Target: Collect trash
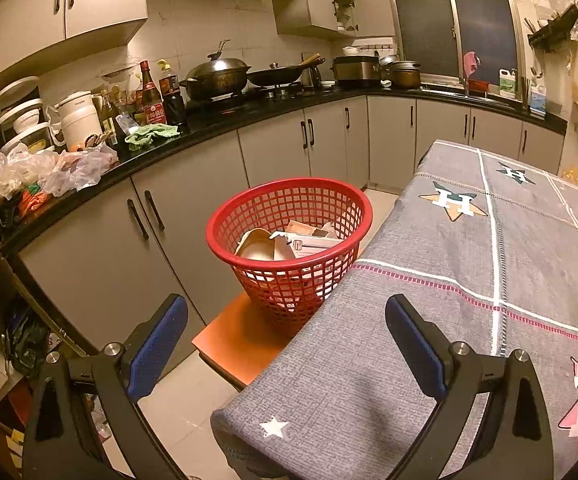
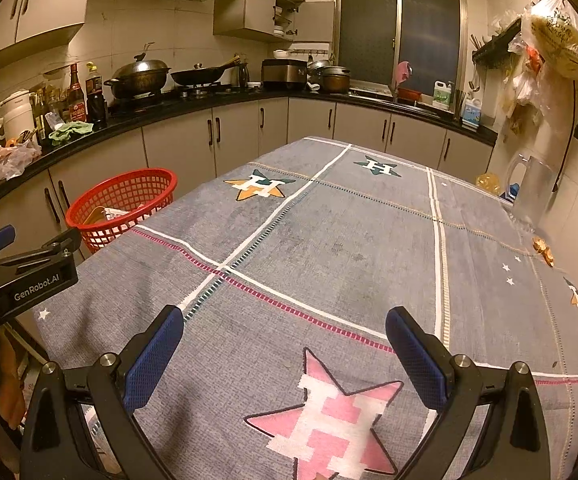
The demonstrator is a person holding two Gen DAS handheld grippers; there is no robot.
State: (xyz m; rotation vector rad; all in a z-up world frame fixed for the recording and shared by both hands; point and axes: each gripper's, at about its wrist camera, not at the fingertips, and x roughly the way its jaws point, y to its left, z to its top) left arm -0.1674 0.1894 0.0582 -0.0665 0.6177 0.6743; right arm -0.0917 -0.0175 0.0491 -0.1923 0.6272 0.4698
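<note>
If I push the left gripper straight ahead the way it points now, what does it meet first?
Most likely the red basket, which sits on an orange stool beside the table. The left gripper is open and empty, hovering over the table's corner edge. Depth is hard to judge, so its right finger might graze the tablecloth first.
</note>
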